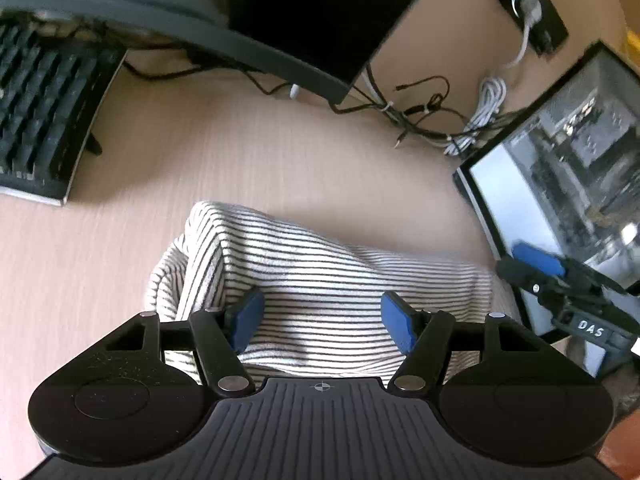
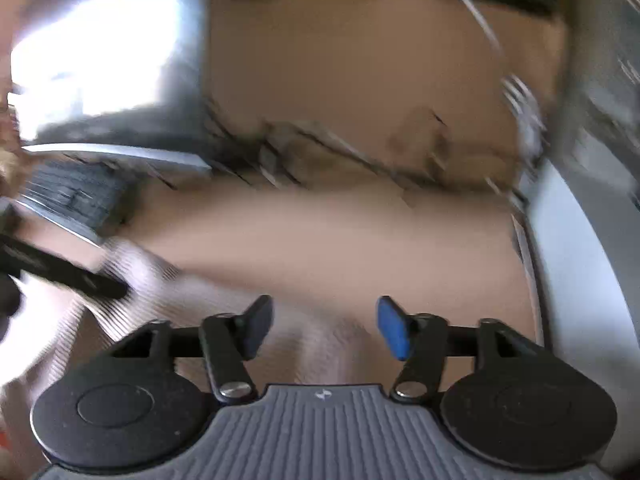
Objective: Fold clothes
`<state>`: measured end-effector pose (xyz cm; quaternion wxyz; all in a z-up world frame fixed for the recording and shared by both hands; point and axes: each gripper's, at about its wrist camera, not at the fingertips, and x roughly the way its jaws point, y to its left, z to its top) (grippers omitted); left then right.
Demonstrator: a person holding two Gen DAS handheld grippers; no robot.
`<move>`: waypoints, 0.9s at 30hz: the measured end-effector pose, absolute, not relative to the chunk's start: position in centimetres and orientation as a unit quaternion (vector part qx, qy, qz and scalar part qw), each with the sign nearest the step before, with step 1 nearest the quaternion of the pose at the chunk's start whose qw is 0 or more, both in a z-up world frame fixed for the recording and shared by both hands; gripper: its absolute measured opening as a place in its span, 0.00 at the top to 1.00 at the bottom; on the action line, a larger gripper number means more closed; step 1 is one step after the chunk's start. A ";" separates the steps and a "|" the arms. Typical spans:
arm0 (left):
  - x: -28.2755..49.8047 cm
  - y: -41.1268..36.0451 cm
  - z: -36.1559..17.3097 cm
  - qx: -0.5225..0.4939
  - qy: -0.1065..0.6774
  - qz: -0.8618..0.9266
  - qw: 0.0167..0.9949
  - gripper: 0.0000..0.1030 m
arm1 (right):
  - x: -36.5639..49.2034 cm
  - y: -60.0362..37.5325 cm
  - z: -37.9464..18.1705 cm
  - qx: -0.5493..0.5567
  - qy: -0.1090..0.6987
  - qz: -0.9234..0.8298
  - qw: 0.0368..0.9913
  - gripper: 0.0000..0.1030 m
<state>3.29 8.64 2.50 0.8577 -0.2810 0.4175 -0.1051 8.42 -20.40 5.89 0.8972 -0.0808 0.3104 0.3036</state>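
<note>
soft knit striped cloth [image 1: 320, 280] under left gripper [image 1: 322, 320] matt black plastic, pale smooth wood-grain table [image 1: 280, 160] ahead

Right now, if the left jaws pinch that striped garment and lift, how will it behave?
Likely floppy: the striped garment lies in soft folds and bulges on the desk, so it should drape and sag from one pinch. Probably light; the knit looks thin. The stacked layers at its left edge may slip apart, undoing the fold. Both grippers, left gripper and right gripper, are open.
</note>
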 end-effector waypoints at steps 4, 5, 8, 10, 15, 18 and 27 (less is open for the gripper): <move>3.0 10.0 1.7 -0.323 0.421 -0.114 0.840 0.31 | 9.1 -15.8 6.5 -0.113 0.312 0.410 0.850 0.24; 2.9 10.4 1.5 -0.333 0.421 -0.116 0.836 0.30 | 9.2 -14.5 6.1 -0.122 0.317 0.427 0.838 0.24; 2.1 11.3 2.5 -0.335 0.413 -0.107 0.840 0.24 | 9.9 -11.1 4.1 -0.150 0.342 0.463 0.804 0.24; 1.5 11.8 3.5 -0.322 0.407 -0.089 0.850 0.11 | 10.1 -9.6 2.8 -0.166 0.363 0.480 0.781 0.20; 0.5 13.3 4.1 -0.310 0.406 -0.036 0.859 0.08 | 10.8 -7.7 0.2 -0.162 0.428 0.503 0.733 0.09; 0.2 13.9 3.9 -0.321 0.406 -0.022 0.855 0.08 | 9.7 -8.0 0.9 -0.154 0.418 0.510 0.736 0.33; 0.8 12.9 4.0 -0.330 0.401 -0.042 0.853 0.07 | 1.0 -7.6 4.5 -0.248 0.274 0.507 0.779 0.66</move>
